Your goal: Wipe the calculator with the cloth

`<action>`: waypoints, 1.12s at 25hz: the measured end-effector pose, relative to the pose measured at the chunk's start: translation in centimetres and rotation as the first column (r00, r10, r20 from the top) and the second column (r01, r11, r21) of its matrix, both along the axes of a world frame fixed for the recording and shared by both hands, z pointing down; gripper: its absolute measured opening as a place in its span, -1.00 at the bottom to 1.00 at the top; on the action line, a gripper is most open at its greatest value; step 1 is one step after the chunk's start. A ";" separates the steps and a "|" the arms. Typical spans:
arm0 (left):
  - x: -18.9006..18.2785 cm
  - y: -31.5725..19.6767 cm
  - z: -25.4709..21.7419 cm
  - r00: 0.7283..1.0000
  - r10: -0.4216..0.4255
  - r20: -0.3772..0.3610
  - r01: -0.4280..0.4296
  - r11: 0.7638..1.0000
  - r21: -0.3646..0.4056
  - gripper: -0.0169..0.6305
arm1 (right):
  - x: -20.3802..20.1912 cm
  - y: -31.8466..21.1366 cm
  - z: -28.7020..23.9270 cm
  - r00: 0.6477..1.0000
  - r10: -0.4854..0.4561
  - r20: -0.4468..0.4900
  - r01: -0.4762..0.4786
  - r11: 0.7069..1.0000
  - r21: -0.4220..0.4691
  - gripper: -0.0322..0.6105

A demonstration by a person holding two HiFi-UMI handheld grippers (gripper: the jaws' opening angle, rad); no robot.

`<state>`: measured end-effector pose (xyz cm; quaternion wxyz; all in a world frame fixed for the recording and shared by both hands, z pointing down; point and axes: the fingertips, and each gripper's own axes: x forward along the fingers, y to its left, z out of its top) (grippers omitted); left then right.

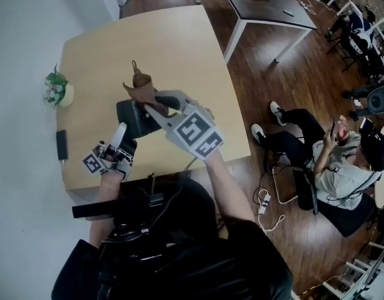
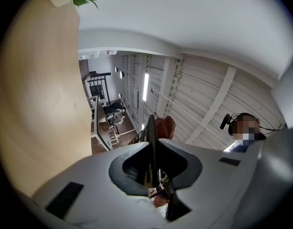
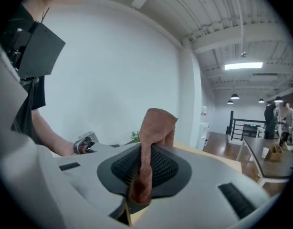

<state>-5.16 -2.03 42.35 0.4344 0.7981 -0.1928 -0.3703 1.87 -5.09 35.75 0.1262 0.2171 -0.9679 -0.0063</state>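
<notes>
Right claw (image 3: 145,152) pinches fuzzy brown cloth (image 3: 157,124); left claw (image 2: 153,152) clamps flat black calculator (image 1: 131,115).

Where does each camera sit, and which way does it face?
Head view: on the head, looking steeply down at the table; forearms, left gripper and right gripper show.
Left gripper view: on that gripper, looking upward along jaws shut on the calculator.
Right gripper view: on that gripper, facing the white wall past jaws shut on the cloth; left forearm shows.
Shared: cloth and plant appear in all three.
</notes>
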 end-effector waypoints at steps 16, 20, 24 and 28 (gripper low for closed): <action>-2.4 -0.5 8.2 0.996 -0.027 -0.079 0.008 0.974 -0.225 -0.76 | -2.9 14.7 17.3 0.940 -0.328 -0.096 0.240 0.832 -0.500 -0.80; -1.4 -0.4 14.7 0.988 0.153 0.019 -0.136 0.922 -0.363 -0.74 | 2.0 9.3 21.0 0.995 -0.081 -0.051 0.040 0.833 -0.552 -0.80; -1.0 -1.2 20.0 0.948 0.303 0.099 -0.226 0.857 -0.463 -0.73 | 4.2 4.5 27.7 0.989 0.047 -0.142 -0.123 0.793 -0.597 -0.80; -0.5 -2.5 22.2 0.924 0.358 0.131 -0.250 0.828 -0.502 -0.67 | 1.2 5.5 32.8 0.989 -0.008 -0.150 -0.100 0.712 -0.695 -0.80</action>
